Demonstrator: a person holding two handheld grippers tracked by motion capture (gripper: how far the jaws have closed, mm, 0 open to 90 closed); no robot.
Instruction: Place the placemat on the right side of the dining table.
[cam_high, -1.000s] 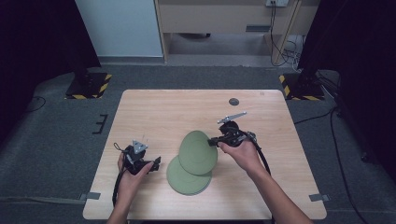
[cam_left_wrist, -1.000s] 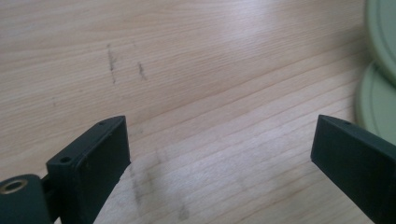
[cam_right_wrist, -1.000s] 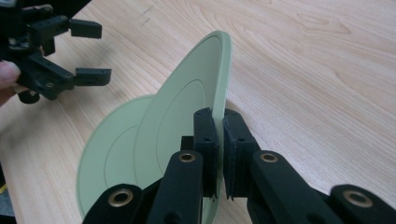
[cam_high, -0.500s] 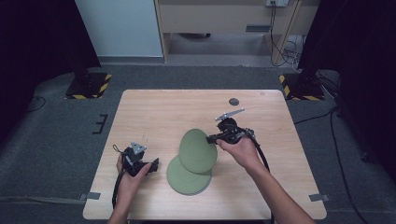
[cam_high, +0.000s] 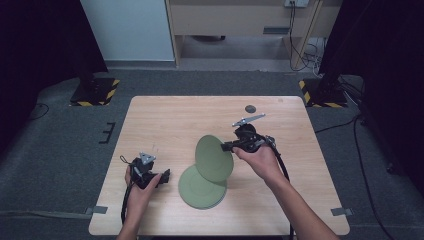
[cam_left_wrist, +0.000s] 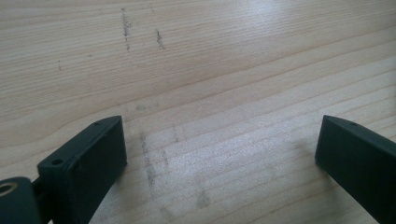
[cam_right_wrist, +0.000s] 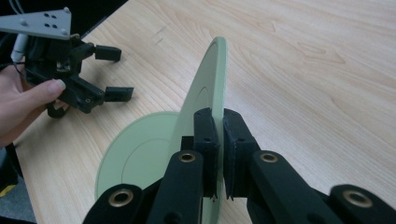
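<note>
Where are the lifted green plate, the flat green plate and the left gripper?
lifted green plate (cam_high: 214, 158): high view, its face.
flat green plate (cam_high: 196, 192): high view, its bare surface.
left gripper (cam_high: 163, 176): high view, between its fingertips.

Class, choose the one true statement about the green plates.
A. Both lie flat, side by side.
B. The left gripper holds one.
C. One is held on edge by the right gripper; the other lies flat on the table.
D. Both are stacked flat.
C: the right gripper pinches the rim of the tilted plate, while the flat plate lies on the table.
</note>
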